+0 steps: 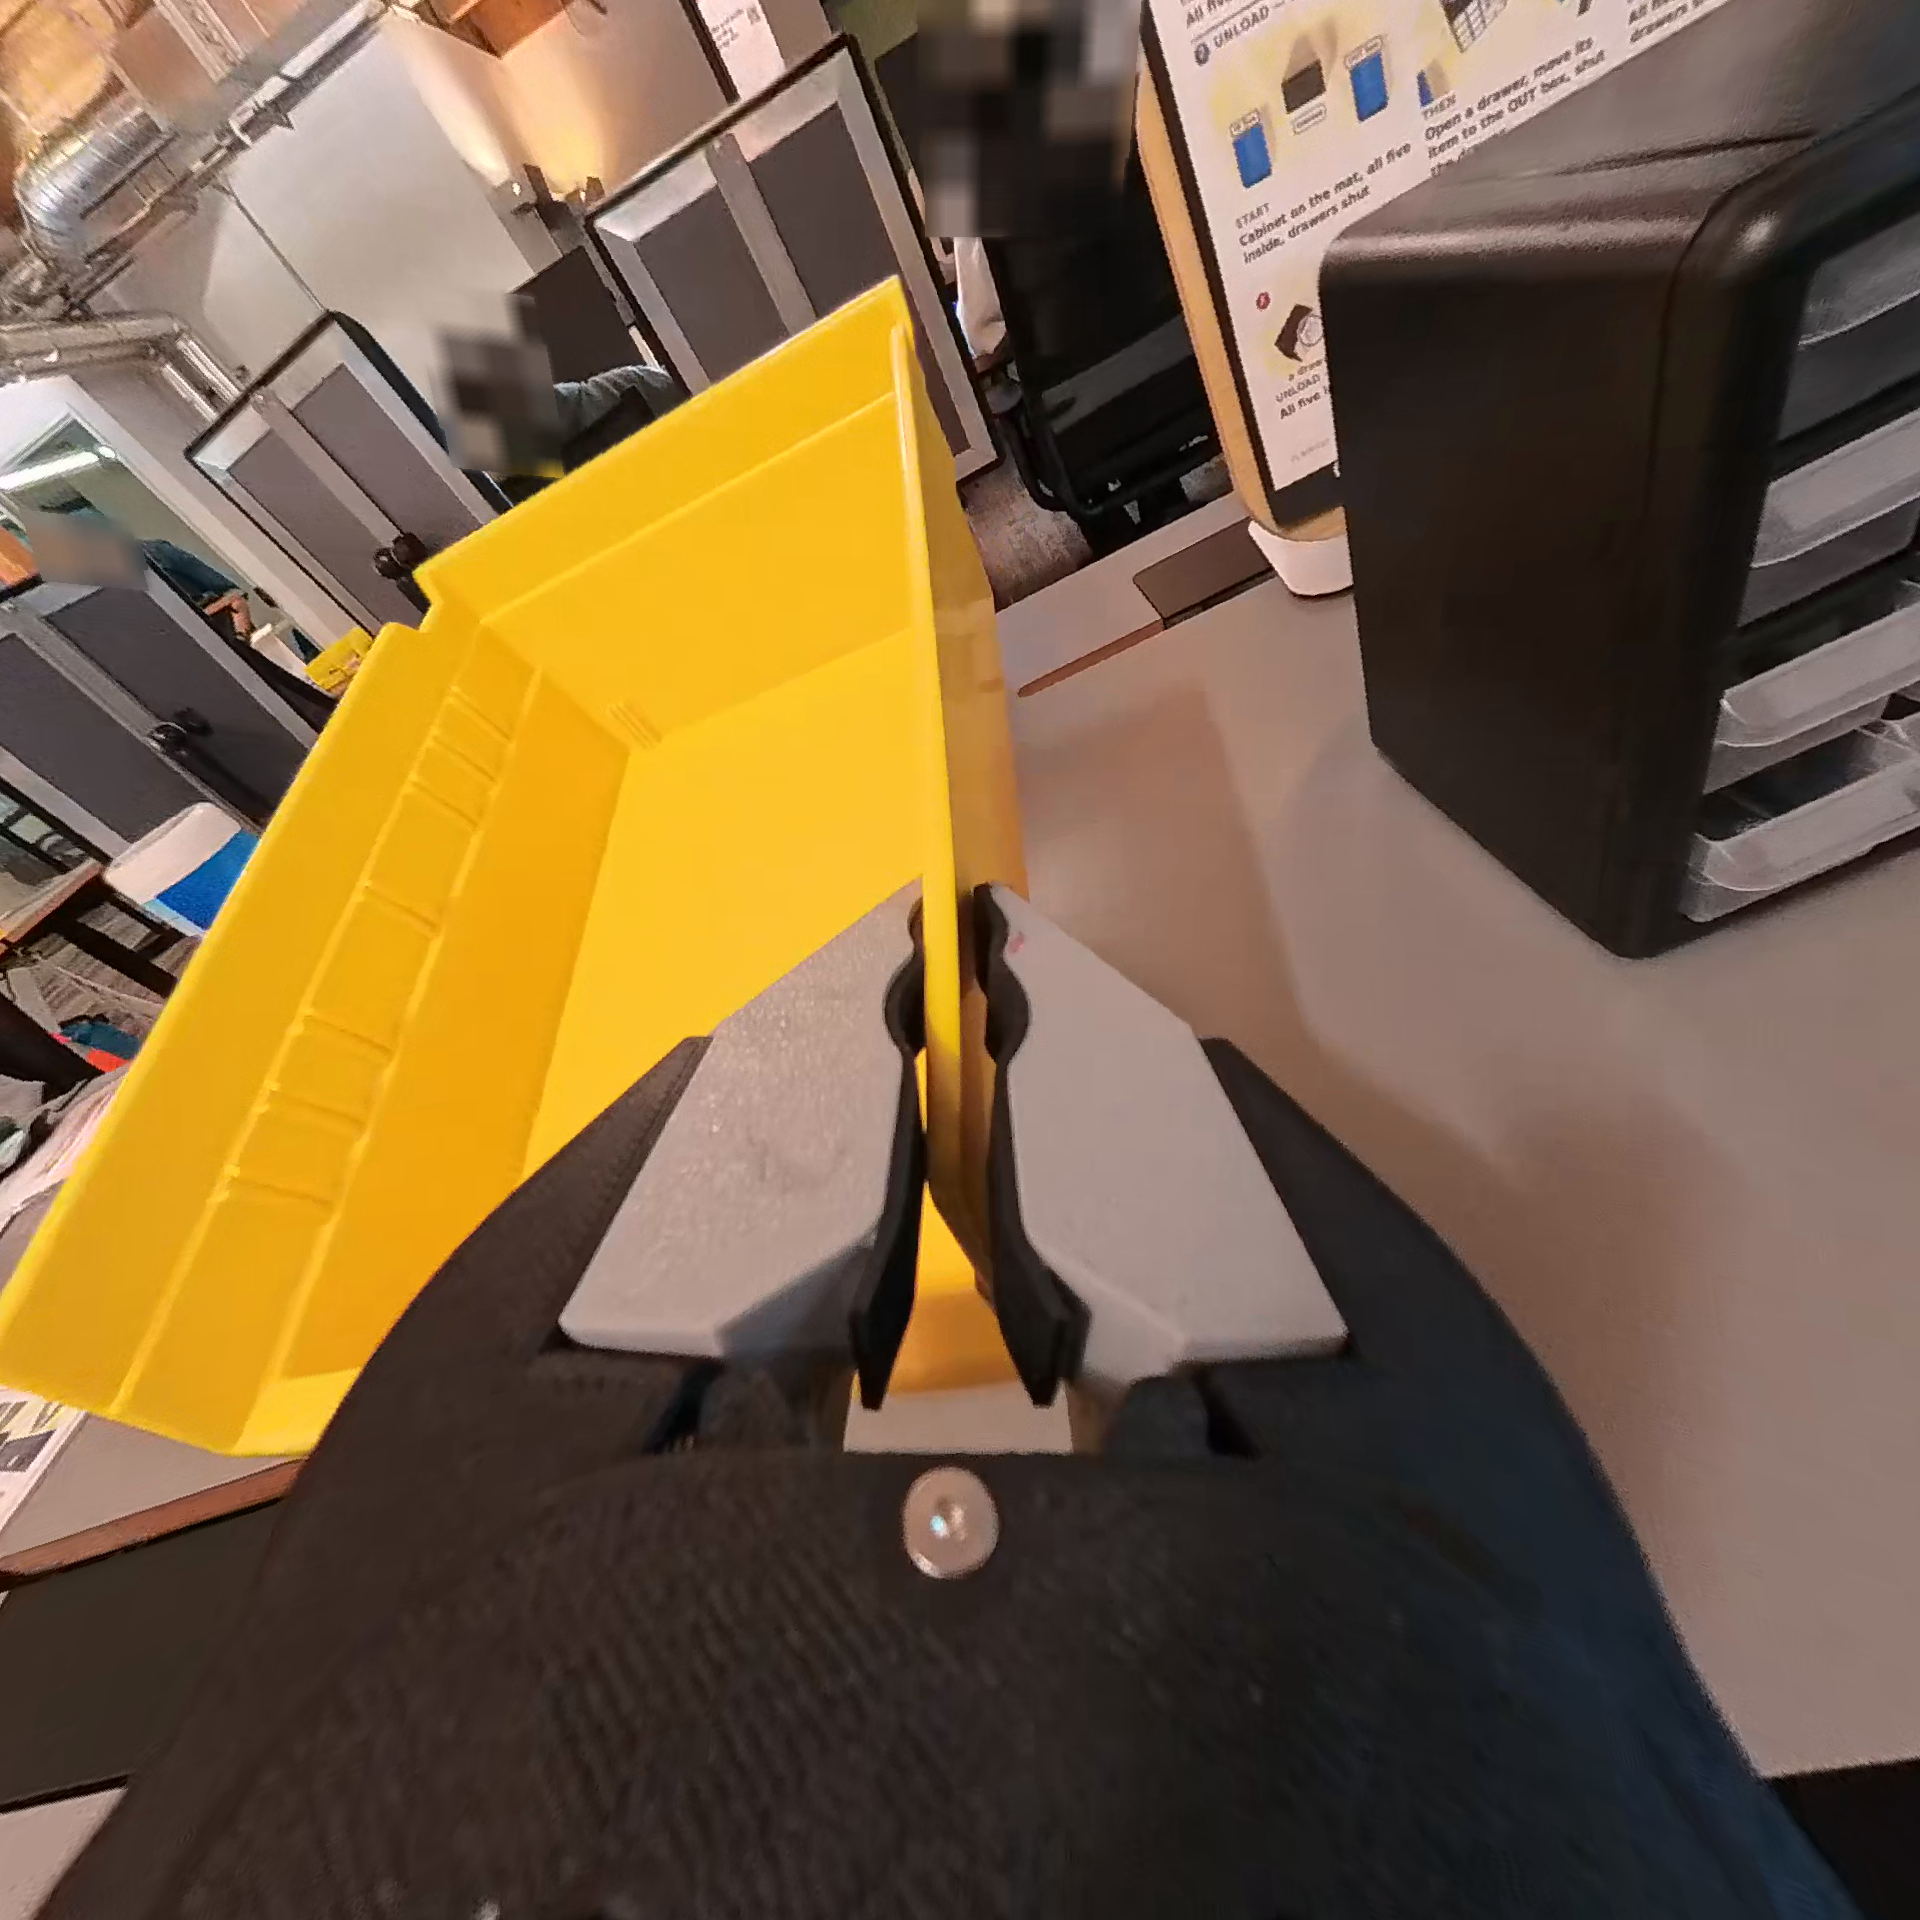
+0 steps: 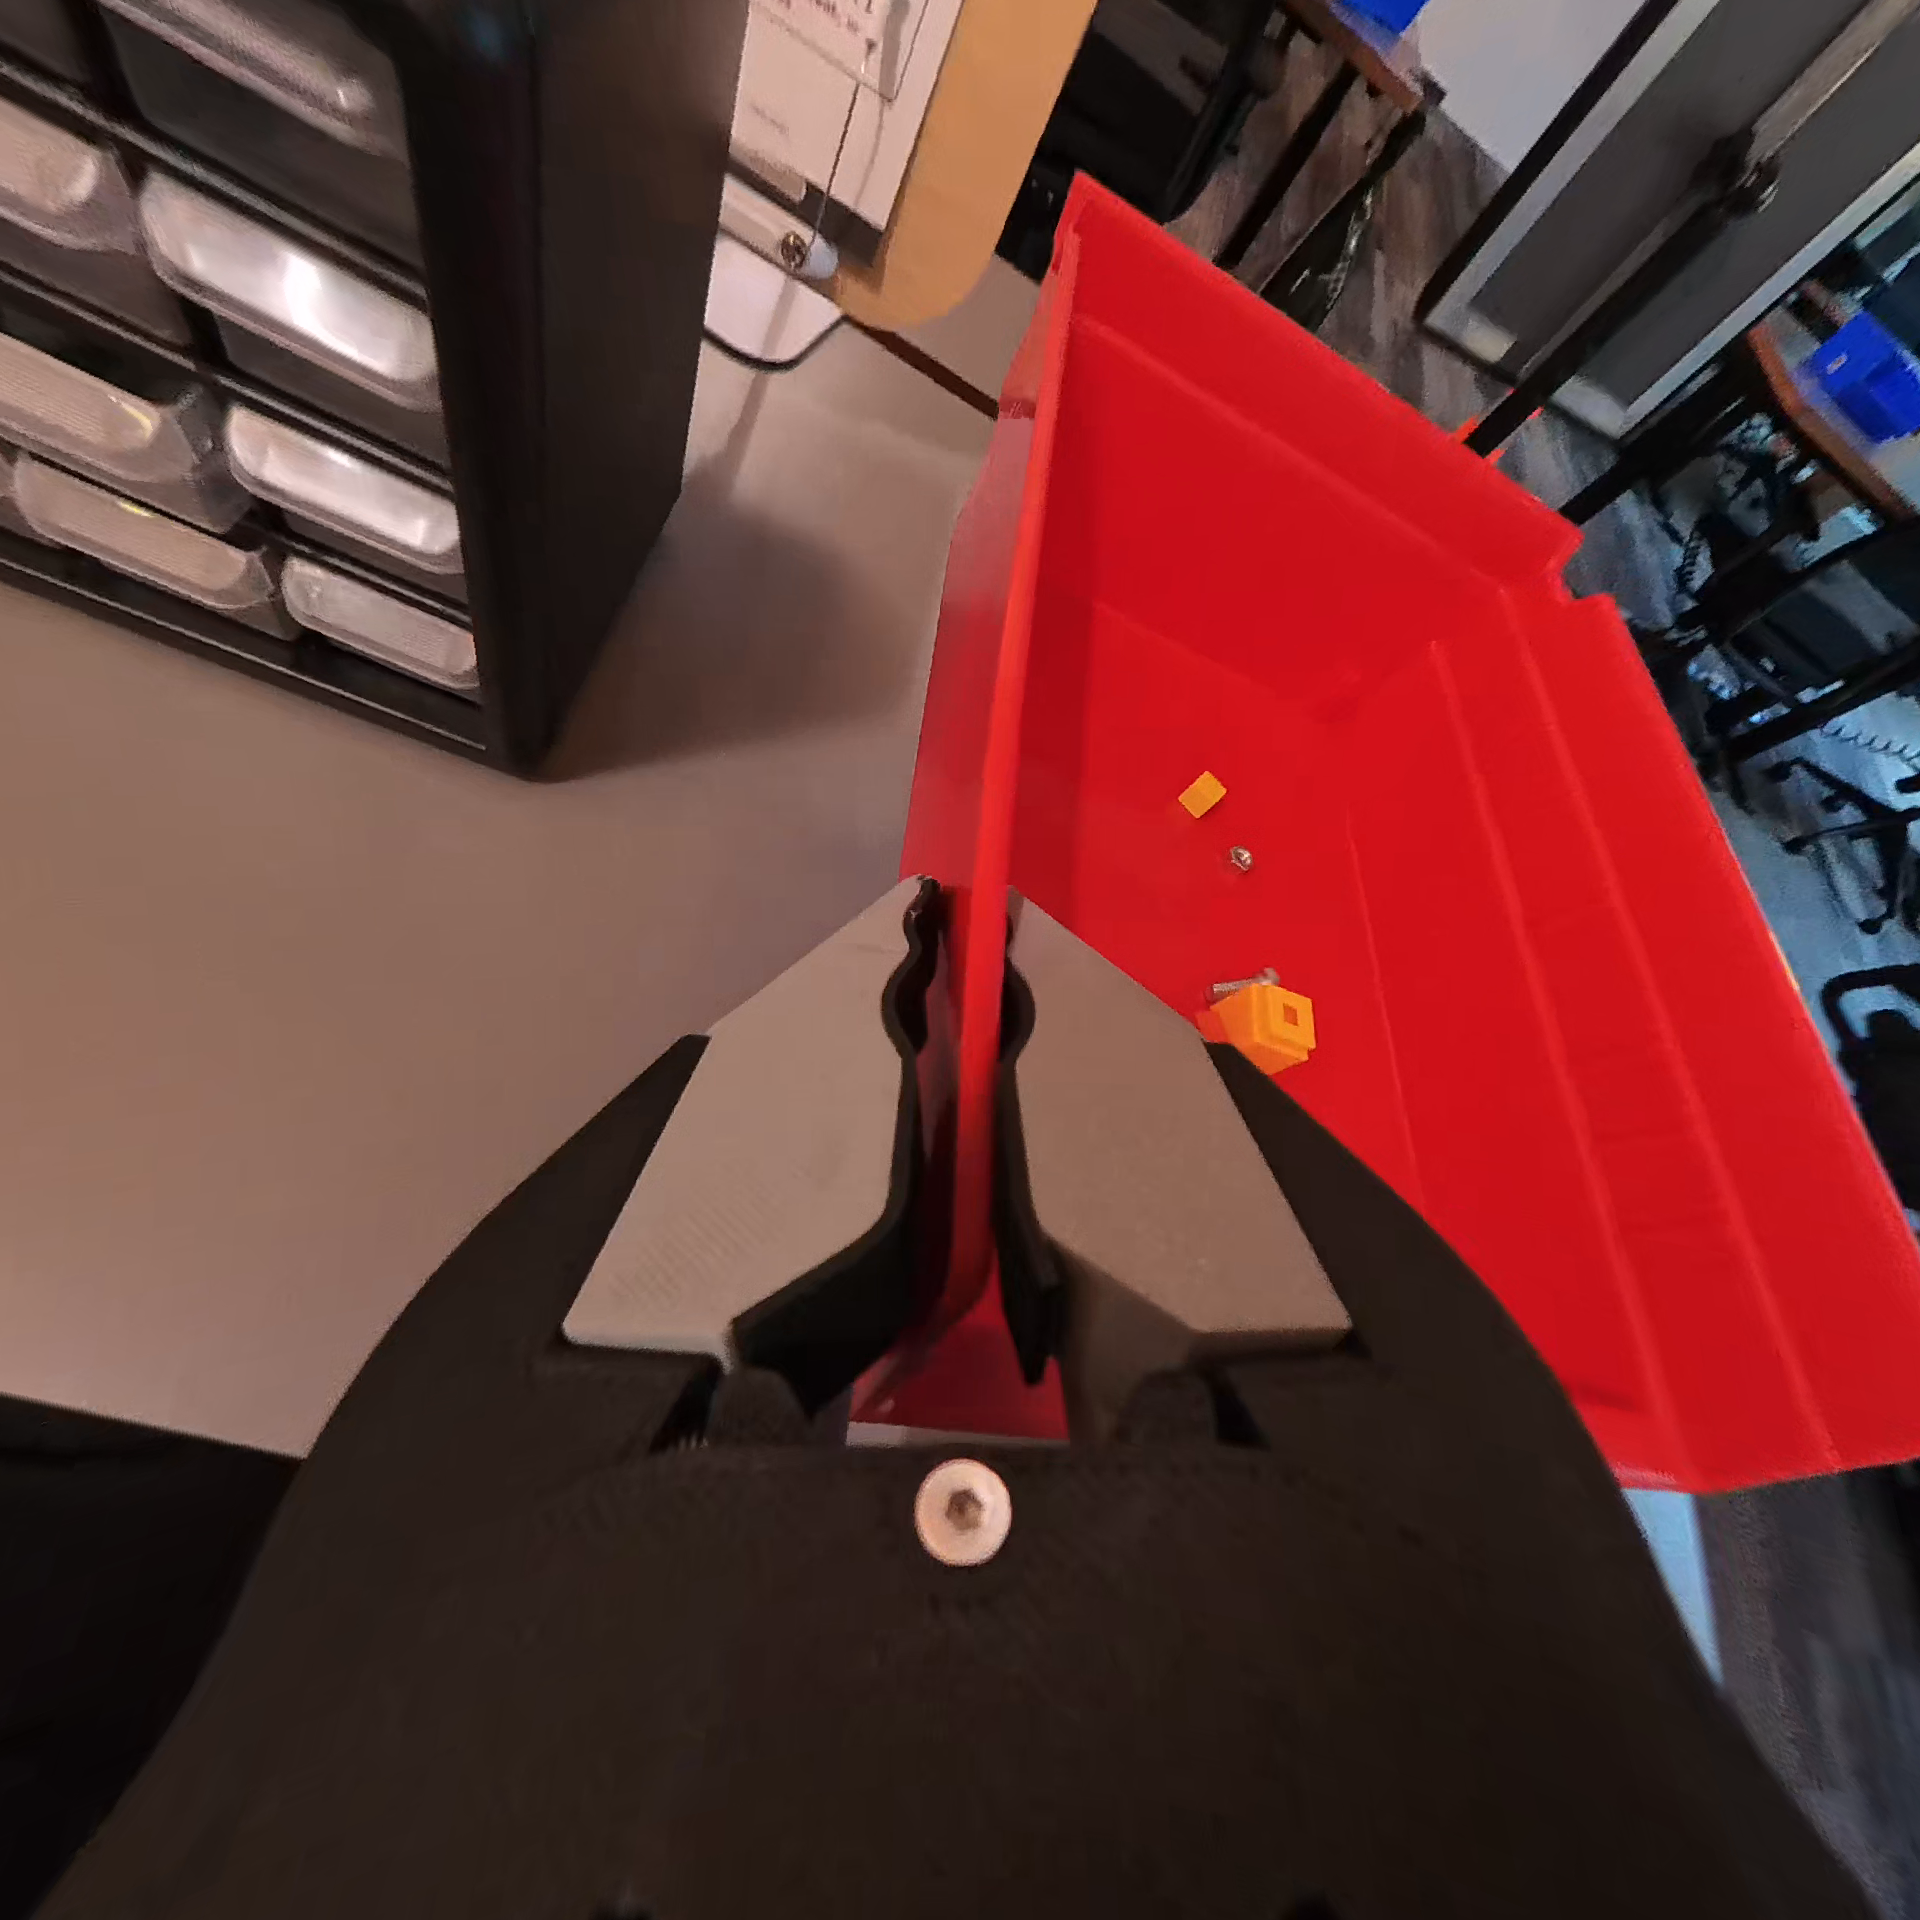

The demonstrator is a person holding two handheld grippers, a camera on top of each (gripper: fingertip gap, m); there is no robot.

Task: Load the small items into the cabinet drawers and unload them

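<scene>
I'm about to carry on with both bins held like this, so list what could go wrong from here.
1. The right gripper pinches only the thin side wall of the red bin; if the bin tips, the orange cube, small orange tile, screw and nut could slide or spill.
2. The left gripper likewise clamps one wall of the empty yellow bin; it may twist or slip.
3. Either bin could knock the black drawer cabinet nearby.
</scene>
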